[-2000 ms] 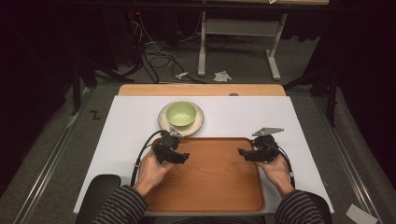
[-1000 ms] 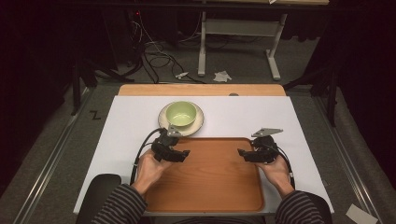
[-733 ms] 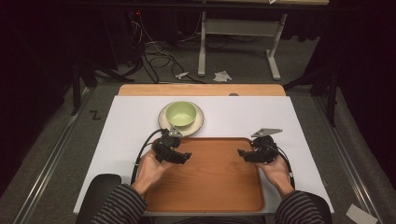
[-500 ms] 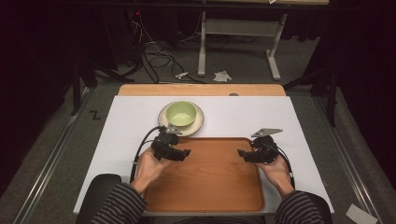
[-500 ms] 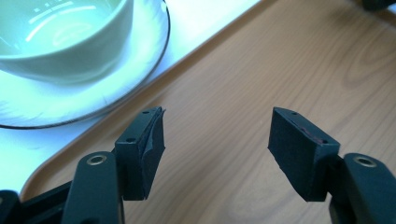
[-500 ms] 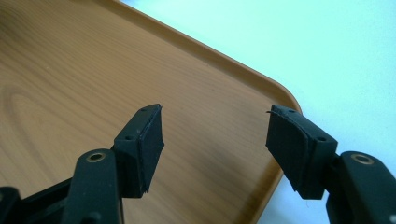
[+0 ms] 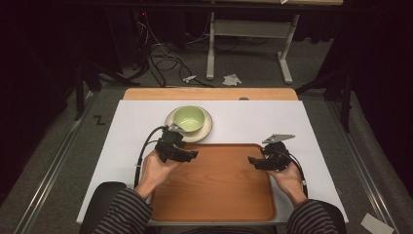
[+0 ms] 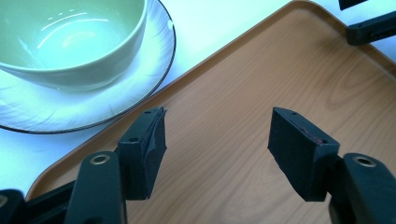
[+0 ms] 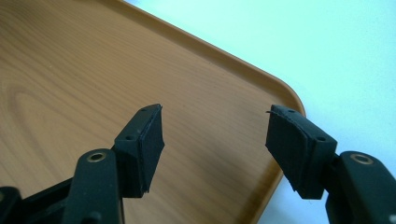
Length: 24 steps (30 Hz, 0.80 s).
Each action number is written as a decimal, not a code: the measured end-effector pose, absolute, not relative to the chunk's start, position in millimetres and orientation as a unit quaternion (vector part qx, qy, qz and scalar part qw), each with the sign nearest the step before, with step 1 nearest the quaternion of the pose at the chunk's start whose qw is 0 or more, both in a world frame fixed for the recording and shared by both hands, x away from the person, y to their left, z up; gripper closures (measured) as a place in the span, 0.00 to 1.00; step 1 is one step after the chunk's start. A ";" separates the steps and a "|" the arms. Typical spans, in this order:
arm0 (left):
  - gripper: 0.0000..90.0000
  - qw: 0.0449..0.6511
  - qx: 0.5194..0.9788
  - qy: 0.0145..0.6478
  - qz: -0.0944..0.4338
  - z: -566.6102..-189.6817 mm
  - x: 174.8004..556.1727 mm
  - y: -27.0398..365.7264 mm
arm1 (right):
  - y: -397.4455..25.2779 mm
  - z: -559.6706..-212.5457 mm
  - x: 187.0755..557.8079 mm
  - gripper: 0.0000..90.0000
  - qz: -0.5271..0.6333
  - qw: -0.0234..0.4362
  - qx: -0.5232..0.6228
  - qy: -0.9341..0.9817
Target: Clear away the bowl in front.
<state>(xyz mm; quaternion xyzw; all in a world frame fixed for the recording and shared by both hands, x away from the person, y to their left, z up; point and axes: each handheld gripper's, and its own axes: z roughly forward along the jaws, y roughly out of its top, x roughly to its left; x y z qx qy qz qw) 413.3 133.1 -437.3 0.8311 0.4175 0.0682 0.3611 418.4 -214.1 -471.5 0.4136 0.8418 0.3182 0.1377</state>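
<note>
While two grippers gape, one bowl (image 7: pixel 189 118), one tray (image 7: pixel 219 195).

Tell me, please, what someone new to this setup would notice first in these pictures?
Probably the pale green bowl sitting on a white plate near the far middle of the white table, just beyond the wooden tray. Next, the left gripper and right gripper, both open, poised over the tray's far corners with nothing between their jaws.

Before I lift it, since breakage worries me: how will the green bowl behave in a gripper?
The green bowl looks glazed and glossy, so probably slippery and breakable. It sits loose on the white plate, so a push may slide it. Its thick wall suggests moderate weight.
</note>
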 end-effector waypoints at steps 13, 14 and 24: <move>0.38 0.365 0.822 0.436 0.043 -433.7 429.9 139.7 | -214.5 -471.5 418.7 0.42 0.319 0.135 0.415 0.841; 0.38 0.365 0.822 0.436 0.043 -433.7 429.9 139.7 | -214.4 -471.6 418.6 0.42 0.318 0.134 0.415 0.842; 0.33 0.357 0.822 0.442 0.031 -423.6 446.9 143.2 | -213.5 -472.2 418.8 0.42 0.318 0.131 0.415 0.843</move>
